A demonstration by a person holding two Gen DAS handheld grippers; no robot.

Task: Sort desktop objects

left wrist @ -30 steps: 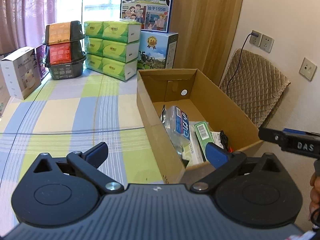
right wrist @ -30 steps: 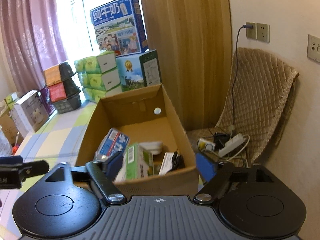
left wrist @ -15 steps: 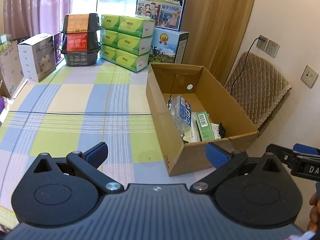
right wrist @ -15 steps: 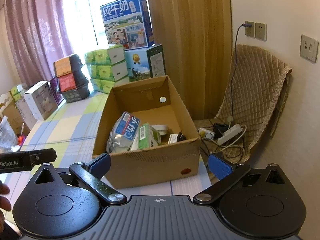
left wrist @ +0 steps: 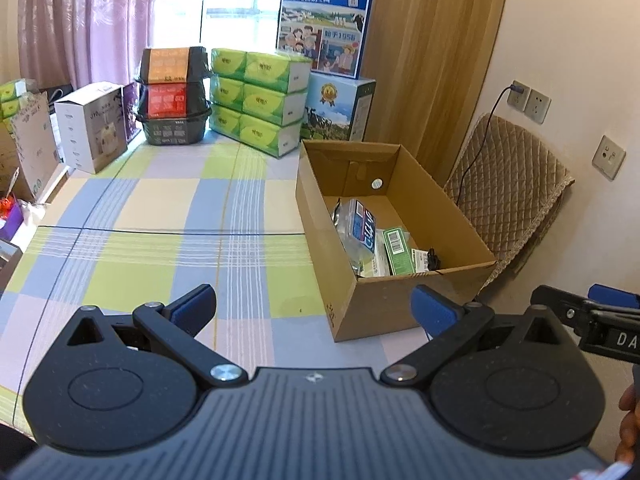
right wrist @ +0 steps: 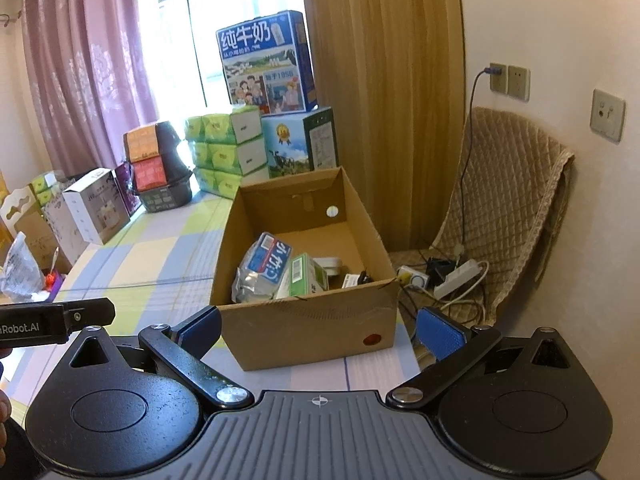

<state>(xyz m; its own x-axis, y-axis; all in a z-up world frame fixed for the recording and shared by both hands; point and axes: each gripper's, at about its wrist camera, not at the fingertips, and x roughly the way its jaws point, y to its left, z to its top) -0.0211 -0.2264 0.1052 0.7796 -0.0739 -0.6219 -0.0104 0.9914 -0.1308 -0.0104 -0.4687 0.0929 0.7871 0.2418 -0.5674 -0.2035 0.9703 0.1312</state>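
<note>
Cardboard box (left wrist: 404,304) on checked tablecloth (left wrist: 160,240) near wall; both tools (left wrist: 314,306) (right wrist: 320,330) wide open, empty.

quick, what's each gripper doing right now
left gripper: open, holding nothing.
right gripper: open, holding nothing.

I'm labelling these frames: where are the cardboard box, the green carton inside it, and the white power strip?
cardboard box (right wrist: 308,332): right wrist view, near outer wall.
green carton (right wrist: 306,276): right wrist view, its top face beside the barcode.
white power strip (right wrist: 456,278): right wrist view, middle of its body.
</note>
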